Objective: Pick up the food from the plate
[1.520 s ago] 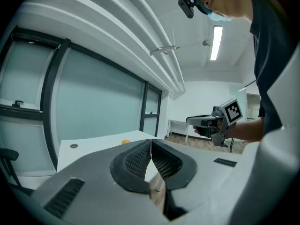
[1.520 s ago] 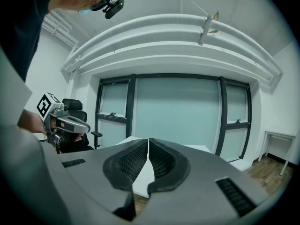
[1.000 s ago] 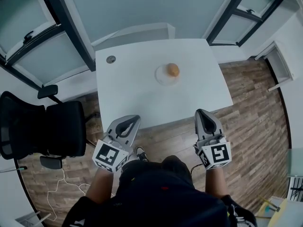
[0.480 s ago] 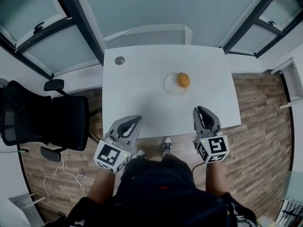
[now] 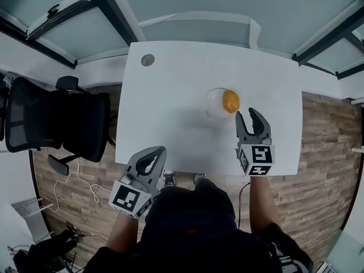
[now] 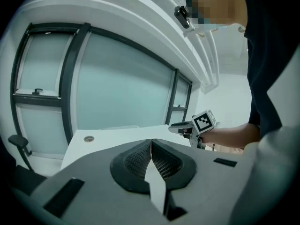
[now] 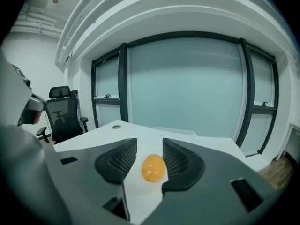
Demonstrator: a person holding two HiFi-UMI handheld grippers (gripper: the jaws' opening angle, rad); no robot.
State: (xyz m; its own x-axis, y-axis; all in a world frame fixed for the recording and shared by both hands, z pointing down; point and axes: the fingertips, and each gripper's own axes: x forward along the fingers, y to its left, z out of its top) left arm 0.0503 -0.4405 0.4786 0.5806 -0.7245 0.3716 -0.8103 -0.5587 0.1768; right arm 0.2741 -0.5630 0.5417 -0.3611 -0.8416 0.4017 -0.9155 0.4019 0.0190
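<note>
Brown wood-plank floor (image 5: 324,152): runs past the table's left, right and near edges; only the head view shows it.

White rectangular table (image 5: 170,112): top mostly bare, with wide free room on its left half and along its far edge.

Black mesh office chair (image 5: 57,124): off the table's left edge, apart from it; the right gripper view (image 7: 63,111) also shows it.

Left gripper (image 5: 153,152): off the table's near edge, claw clenched on nothing, pads meeting (image 6: 151,144). Its view alone shows the right gripper side-on (image 6: 199,125).

Right gripper (image 5: 248,117): over the table's right half, claw released, its jaws having just been opening, nothing between the pads (image 7: 150,146).

Clear round plate (image 5: 213,110): on the table, right of centre, holding the single food item.

Orange rounded food (image 5: 230,101): on the plate's right part, just ahead of the right gripper's tips, framed in their gap (image 7: 153,168).

Grey round grommet (image 5: 148,60): at the table's far left corner.
</note>
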